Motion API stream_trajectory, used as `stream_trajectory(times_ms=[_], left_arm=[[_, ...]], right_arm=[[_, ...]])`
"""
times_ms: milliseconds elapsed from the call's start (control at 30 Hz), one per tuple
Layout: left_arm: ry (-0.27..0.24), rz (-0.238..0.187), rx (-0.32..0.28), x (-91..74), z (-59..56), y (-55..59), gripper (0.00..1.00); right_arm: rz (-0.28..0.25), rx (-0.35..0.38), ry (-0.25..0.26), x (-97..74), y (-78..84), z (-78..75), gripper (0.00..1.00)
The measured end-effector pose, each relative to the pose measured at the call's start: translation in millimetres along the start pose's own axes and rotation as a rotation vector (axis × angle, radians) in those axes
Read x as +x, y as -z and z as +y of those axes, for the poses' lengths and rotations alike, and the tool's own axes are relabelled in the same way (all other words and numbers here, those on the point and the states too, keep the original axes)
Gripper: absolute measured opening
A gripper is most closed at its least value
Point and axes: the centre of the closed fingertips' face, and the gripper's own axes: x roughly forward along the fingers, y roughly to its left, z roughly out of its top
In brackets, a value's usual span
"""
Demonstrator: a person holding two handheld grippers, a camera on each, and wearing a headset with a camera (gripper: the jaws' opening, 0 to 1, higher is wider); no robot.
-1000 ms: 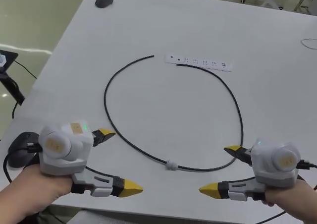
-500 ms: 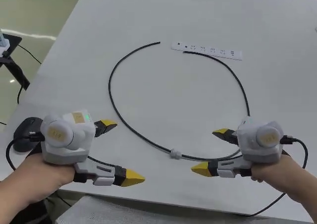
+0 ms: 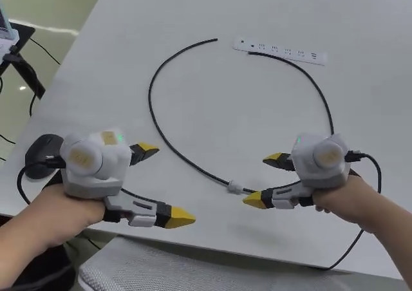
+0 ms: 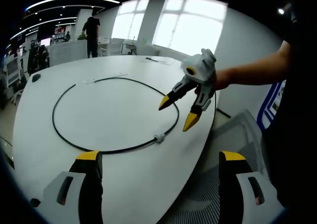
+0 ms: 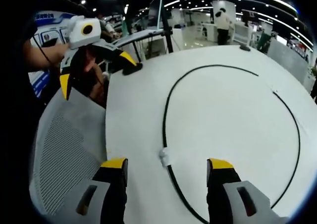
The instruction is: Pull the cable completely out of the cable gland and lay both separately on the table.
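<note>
Two sets of tongs hovered over the near edge of the pale desk (image 3: 212,111), and neither held anything. On the left, the left tongs (image 3: 165,185) had their yellow-tipped jaws spread wide, low above the desk and well apart from the work. To their right ran the thin black cable (image 3: 152,104), lying flat in a large open loop with one free end at the far side. It looked light and limp, so it would probably drag and swing rather than resist. At the near bottom of that loop sat the small pale cable gland (image 3: 234,187), threaded on the cable and resting on the desk. It appeared light and smooth, likely to skid or turn if nudged, and its seal probably gripped the jacket by friction. Just beside it on the right, the right tongs (image 3: 262,179) were likewise wide open and aimed at the gland, which lay ahead between the jaws in the right gripper view, untouched. A sound hold would be one set on the gland's body and the other on the cable just beside it, pinched firmly since the jacket might slip. Farther right and back, the cable's other end reached a white power strip (image 3: 283,51); whether it was plugged in could not be told.
</note>
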Motion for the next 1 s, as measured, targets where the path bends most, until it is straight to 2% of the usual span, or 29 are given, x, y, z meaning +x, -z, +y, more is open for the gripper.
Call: stream_trajectory(times_ms=[100,400,667,800,1000], left_arm=[[0.003,0.005,0.000,-0.1,-1.3,1.9,0.97],[0.011,0.021,0.002,0.2,-2.9,6.3,0.97],[0.006,0.014,-0.015,-1.5,0.3,6.8,0.97],[0.010,0.029,-0.013,-1.9,-0.2,9.7,0.97],[-0.001,0.027,-0.010,-3.2,3.8,9.0,0.97]], right_arm=[[0.033,-0.015,-0.017,7.9,3.6,-0.8,0.56],[0.099,-0.060,-0.038,25.7,13.3,-2.9,0.46],[0.127,-0.081,-0.056,37.0,16.5,-3.5,0.37],[0.153,-0.090,-0.070,42.0,21.7,-3.8,0.33],[0.174,-0.096,-0.089,46.9,26.3,-3.5,0.26]])
